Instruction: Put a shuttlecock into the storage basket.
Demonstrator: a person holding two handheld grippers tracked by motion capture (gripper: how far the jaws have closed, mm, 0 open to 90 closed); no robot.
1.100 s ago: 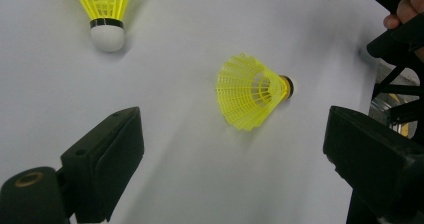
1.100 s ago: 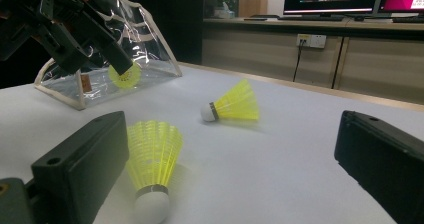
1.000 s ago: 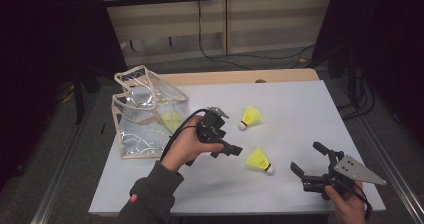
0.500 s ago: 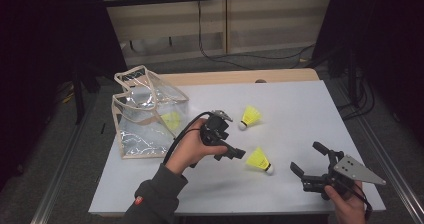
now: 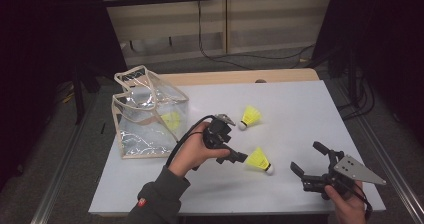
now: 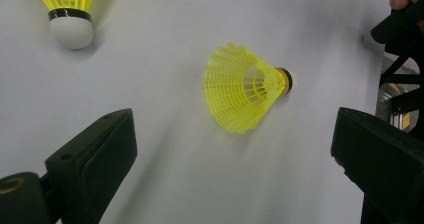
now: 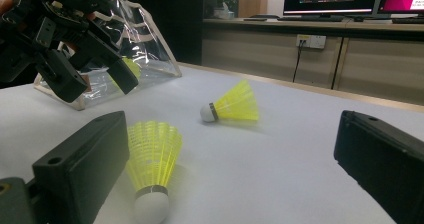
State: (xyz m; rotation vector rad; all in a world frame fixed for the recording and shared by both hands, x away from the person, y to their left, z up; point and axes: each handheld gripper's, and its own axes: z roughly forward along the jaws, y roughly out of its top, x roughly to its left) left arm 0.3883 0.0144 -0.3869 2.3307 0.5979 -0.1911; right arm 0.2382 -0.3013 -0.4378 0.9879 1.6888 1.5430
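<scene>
Two yellow shuttlecocks lie on the white table [image 5: 300, 99]: one near the middle [image 5: 250, 116], one closer to the front [image 5: 260, 160]. My left gripper [image 5: 234, 150] hovers just left of the front shuttlecock [image 6: 245, 86], open, its jaws spread wide on either side of the yellow skirt without touching it. The other shuttlecock [image 6: 70, 9] shows at the top left there. My right gripper [image 5: 307, 157] is open at the front right, apart from both. It looks across the front shuttlecock [image 7: 150, 159] and the middle one [image 7: 230, 104] to the left gripper [image 7: 75, 39].
A clear plastic bag [image 5: 147, 114] with beige trim stands open at the table's left, a third yellow shuttlecock [image 5: 170, 119] inside it. The same bag [image 7: 150, 49] sits behind the left gripper. Metal rails run along both table sides.
My left gripper has moved right and slightly forward, closing in on the front shuttlecock. The right gripper and both shuttlecocks have stayed put.
</scene>
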